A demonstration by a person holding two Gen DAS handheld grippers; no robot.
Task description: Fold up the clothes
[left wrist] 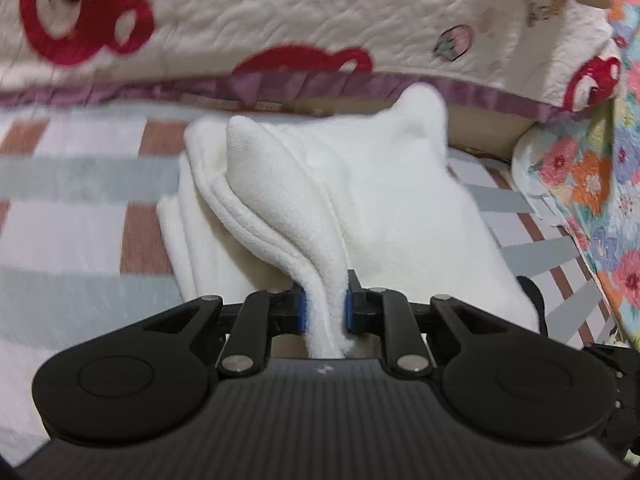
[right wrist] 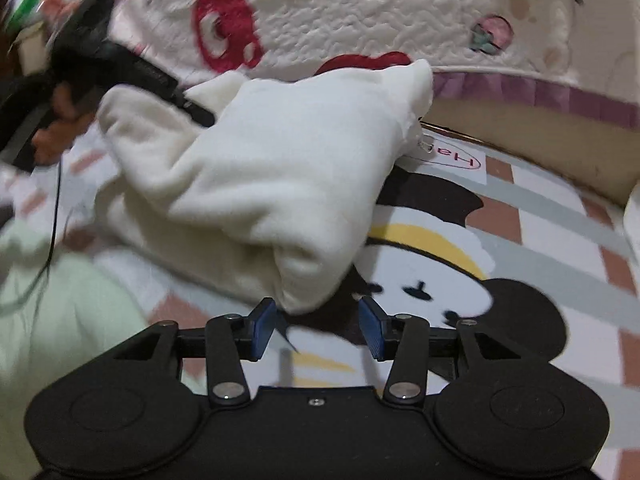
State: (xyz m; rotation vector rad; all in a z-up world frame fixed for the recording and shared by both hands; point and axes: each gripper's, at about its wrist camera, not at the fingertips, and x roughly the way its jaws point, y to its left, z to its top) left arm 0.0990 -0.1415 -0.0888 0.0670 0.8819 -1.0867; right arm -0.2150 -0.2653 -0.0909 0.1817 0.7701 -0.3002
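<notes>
Left wrist view: left claw (left wrist: 325, 307) clamps white fleece (left wrist: 360, 200), hiding its far edge; right claw (right wrist: 317, 326) apart.

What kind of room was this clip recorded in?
Most likely a bedroom, with the folding done on a bed. A white fleece garment lies on a checked cartoon-print bedsheet, beside a quilted bear-print blanket with a purple frill and a floral quilt.

One piece of lettering shows, in the right wrist view: red letters inside a red oval on a white patch (right wrist: 460, 160) of the checked blanket (right wrist: 560, 240), ahead and to the right of the right gripper (right wrist: 318, 326). It lies upside down and partly hidden by the white garment (right wrist: 260, 168); only "Ha" can be made out.
</notes>
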